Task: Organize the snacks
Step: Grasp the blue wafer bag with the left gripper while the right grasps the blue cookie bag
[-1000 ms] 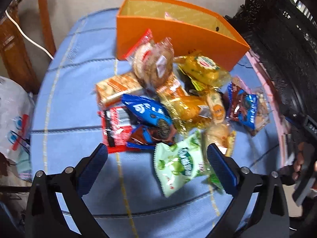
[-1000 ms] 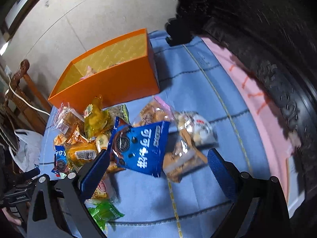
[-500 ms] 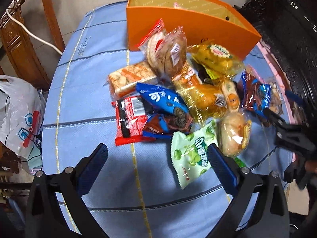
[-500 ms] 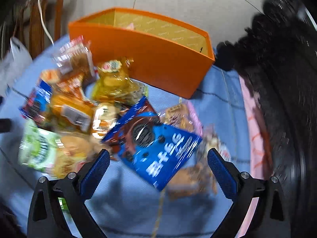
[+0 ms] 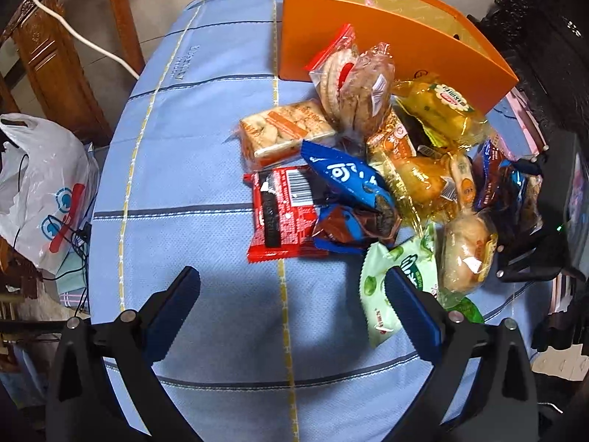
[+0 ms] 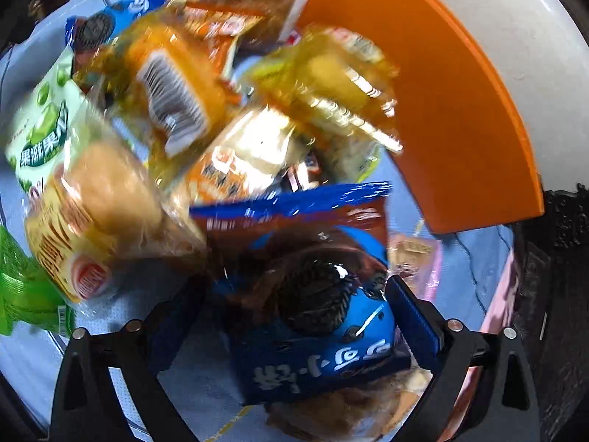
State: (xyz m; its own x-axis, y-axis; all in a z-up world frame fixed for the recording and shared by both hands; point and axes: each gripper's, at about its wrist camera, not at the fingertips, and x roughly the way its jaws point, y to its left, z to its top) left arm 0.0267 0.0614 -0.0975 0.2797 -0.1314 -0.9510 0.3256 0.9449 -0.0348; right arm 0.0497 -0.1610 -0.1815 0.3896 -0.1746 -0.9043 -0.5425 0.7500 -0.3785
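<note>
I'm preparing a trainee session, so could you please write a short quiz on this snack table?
1. True or false: the open orange cardboard box stands behind the snack pile.
2. Which packet lies between the right gripper's closing jaws: A, the blue chocolate-biscuit packet; B, the red barcode wrapper?
3. Fill in: the open left gripper hovers over the blue checked ___.
Key: 1 true; 2 A; 3 tablecloth.
</note>
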